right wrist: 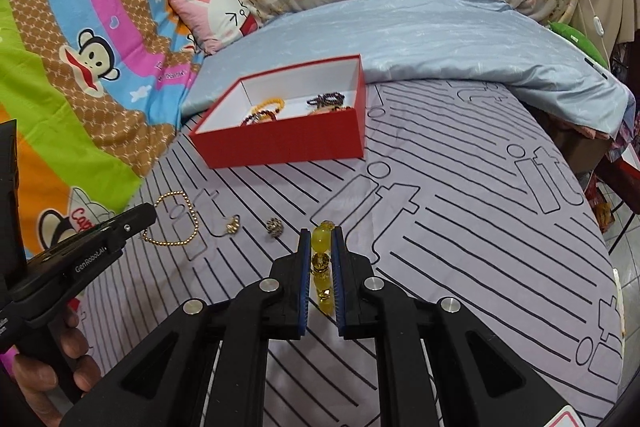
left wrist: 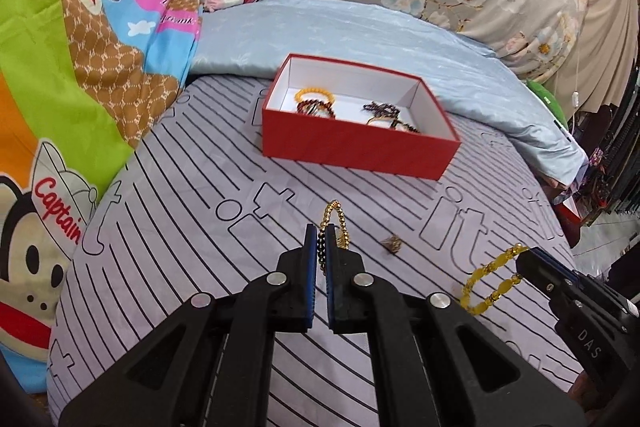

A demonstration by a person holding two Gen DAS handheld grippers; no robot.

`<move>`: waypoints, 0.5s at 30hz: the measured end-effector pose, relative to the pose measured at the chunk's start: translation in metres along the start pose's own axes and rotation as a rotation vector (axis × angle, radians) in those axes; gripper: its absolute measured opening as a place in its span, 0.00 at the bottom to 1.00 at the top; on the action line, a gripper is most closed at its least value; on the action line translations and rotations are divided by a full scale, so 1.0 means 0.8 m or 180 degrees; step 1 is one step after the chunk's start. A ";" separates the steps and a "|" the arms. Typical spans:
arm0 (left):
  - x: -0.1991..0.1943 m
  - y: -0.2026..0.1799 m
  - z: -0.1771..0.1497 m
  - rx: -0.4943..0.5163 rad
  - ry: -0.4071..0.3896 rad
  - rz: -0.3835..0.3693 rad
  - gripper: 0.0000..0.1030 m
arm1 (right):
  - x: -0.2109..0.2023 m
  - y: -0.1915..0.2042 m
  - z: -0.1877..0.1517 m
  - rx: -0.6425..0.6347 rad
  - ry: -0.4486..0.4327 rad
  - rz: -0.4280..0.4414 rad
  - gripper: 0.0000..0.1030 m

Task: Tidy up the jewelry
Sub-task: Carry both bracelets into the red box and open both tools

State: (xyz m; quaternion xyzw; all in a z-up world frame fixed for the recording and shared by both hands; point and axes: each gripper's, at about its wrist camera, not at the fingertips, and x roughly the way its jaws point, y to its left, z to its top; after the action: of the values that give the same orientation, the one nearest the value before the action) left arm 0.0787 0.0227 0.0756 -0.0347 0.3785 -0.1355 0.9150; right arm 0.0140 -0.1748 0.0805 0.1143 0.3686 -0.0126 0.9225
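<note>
1. Left hand-held gripper (left wrist: 322, 233) pinching the gold bead chain (right wrist: 176, 223) near one end, most of its loop draped on the striped bedsheet (left wrist: 200, 195).
2. Right hand-held gripper (right wrist: 320, 239) pressed onto the yellow bead bracelet (right wrist: 321, 259), held edge-on between the pads, its loop hanging free.
3. Red box (left wrist: 352, 143) well ahead on the bed, already holding several bracelets.
4. Likely risks: thin chain slipping from a shallow grip, or snagging on a sheet fold; round glassy beads rolling out of the pads.
5. Nearby: small round charm (right wrist: 274, 226) and a ring (right wrist: 232, 225) lying loose between the two grippers, easily dragged along by the trailing chain.
6. Box's near wall probably needing clearance.
</note>
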 end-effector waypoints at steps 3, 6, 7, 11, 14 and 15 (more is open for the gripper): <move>-0.012 -0.008 0.008 0.0033 -0.0043 -0.0019 0.03 | -0.013 0.004 0.008 -0.0023 -0.0079 0.0032 0.09; -0.020 -0.014 0.017 0.0064 -0.0092 -0.0035 0.03 | -0.022 0.007 0.019 -0.0034 -0.0146 0.0066 0.09; -0.022 -0.016 0.019 0.0072 -0.0104 -0.0032 0.03 | -0.024 0.008 0.022 -0.0035 -0.0167 0.0073 0.09; -0.027 -0.024 0.032 0.0124 -0.0141 0.0005 0.03 | -0.030 0.014 0.034 -0.0064 -0.0231 0.0116 0.09; -0.029 -0.030 0.041 0.0153 -0.0166 0.0029 0.03 | -0.029 0.019 0.041 -0.0090 -0.0247 0.0143 0.09; -0.029 -0.032 0.044 0.0163 -0.0172 0.0031 0.03 | -0.029 0.020 0.043 -0.0098 -0.0253 0.0151 0.09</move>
State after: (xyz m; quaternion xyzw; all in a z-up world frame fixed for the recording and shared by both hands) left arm 0.0820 0.0035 0.1209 -0.0131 0.3502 -0.1397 0.9261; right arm 0.0222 -0.1680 0.1235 0.1081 0.3291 0.0104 0.9380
